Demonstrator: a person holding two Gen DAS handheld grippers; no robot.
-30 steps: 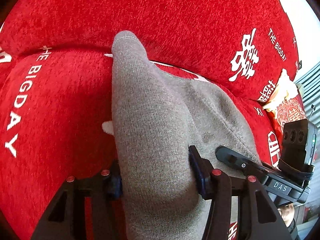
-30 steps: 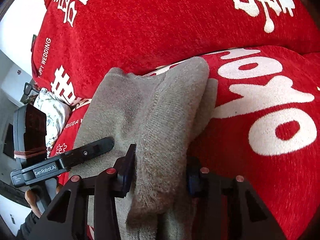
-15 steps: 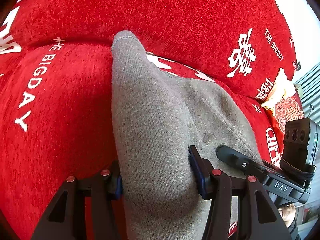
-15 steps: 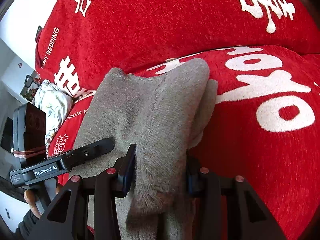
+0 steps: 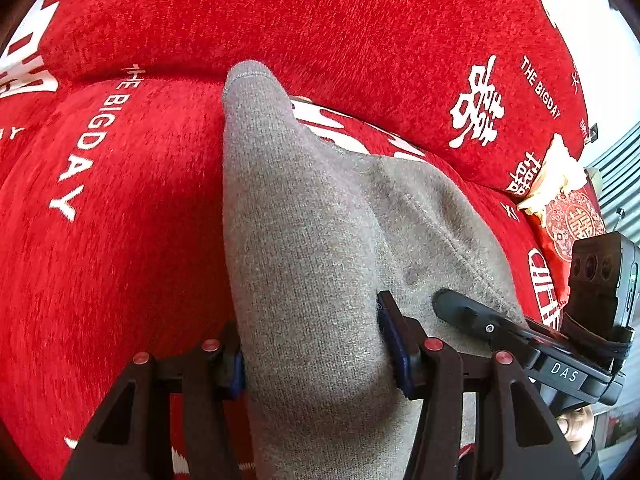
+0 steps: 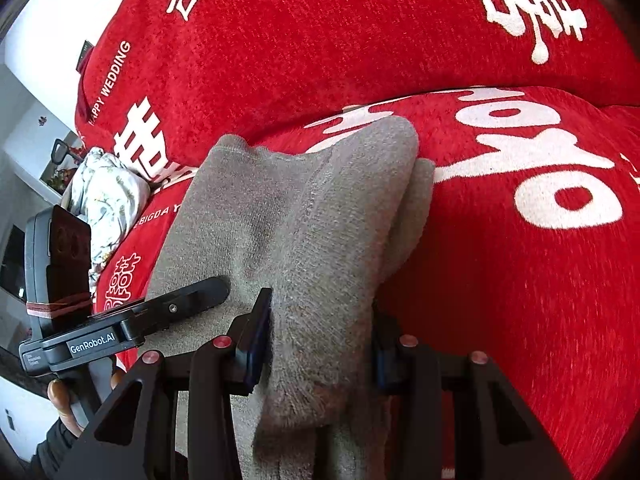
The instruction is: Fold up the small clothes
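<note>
A small grey knitted garment (image 5: 304,240) lies over the red sofa seat. My left gripper (image 5: 312,352) is shut on one bunched edge of it; the cloth runs forward from between the fingers to a narrow tip near the backrest. My right gripper (image 6: 320,332) is shut on the other edge of the same garment (image 6: 304,216), which shows there as a thick folded band. Each gripper appears in the other's view: the right one (image 5: 520,340) at the lower right, the left one (image 6: 120,320) at the lower left.
The red sofa cover (image 5: 120,240) has white lettering and the backrest (image 6: 320,32) rises just behind the garment. A floral white cloth (image 6: 108,196) lies on the sofa's left end. A red and cream cushion (image 5: 568,216) sits at the right end.
Both grippers keep their hold on the garment. The views have shifted slightly over the seat, with the cloth carried along and its shape almost unchanged.
</note>
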